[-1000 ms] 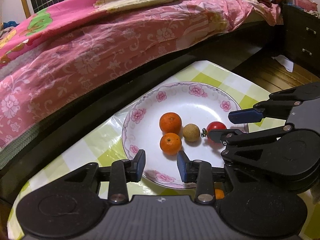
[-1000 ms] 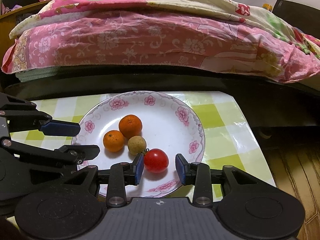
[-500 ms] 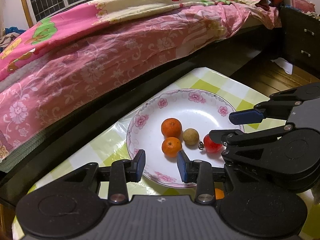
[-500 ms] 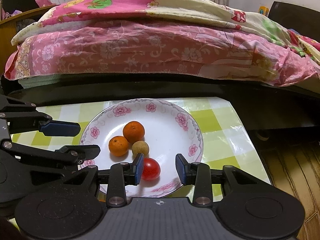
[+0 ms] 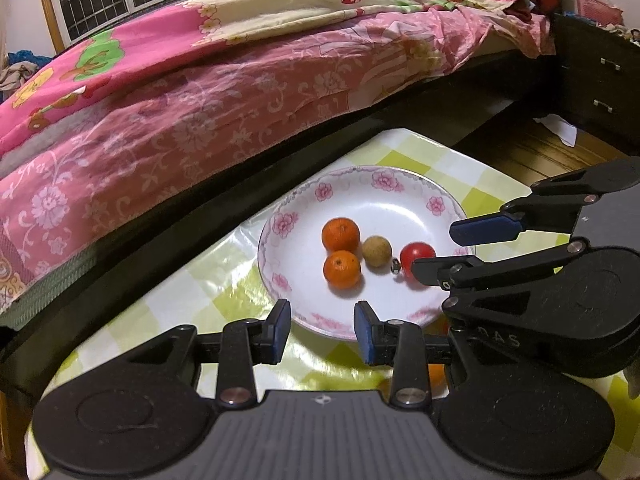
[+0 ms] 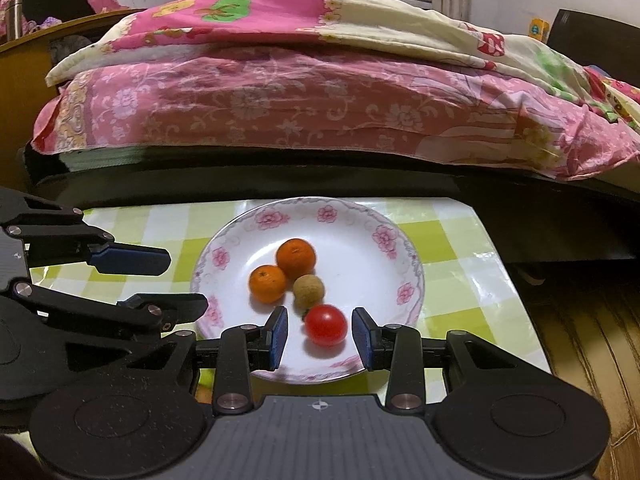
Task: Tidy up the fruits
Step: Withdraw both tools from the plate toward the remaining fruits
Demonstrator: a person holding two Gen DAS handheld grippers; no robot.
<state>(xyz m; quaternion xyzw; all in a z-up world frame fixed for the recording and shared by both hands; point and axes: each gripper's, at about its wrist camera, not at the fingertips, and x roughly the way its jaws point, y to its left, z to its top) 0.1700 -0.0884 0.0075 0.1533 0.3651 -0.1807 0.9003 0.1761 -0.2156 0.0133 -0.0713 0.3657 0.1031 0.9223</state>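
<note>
Fruits lie gathered on the flowered plate [image 5: 436, 204], which sits on a green-checked tablecloth [image 5: 192, 280] just beside the dark frame of a bed [image 5: 200, 92] draped in pink covers. From the left wrist view, two oranges [image 5: 341, 234] touch each other left of the plate's middle; a small brown fruit [image 5: 377, 251] sits just right of them; a red tomato [image 5: 416, 256] lies farther right, partly hidden behind the right gripper's lower finger; the left gripper [image 5: 322, 334] hovers over the plate's near rim with its jaws apart and nothing between them, probably because it has no fruit to carry now; a sliver of orange [image 5: 437, 374] shows low between the two tools, off the plate, possibly a fruit not yet collected, though too little shows to be sure. From the right wrist view, the same plate [image 6: 412, 256] fills the middle; the tomato [image 6: 325, 325] rests near the near rim, between the fingers of the right gripper [image 6: 320, 338], whose pads stand clear of it on both sides, so nothing is gripped; that looks like a fruit just set down, with the tool free to lift away; the left gripper [image 6: 172, 280] reaches in from the left, also empty, over the cloth beside the plate.
</note>
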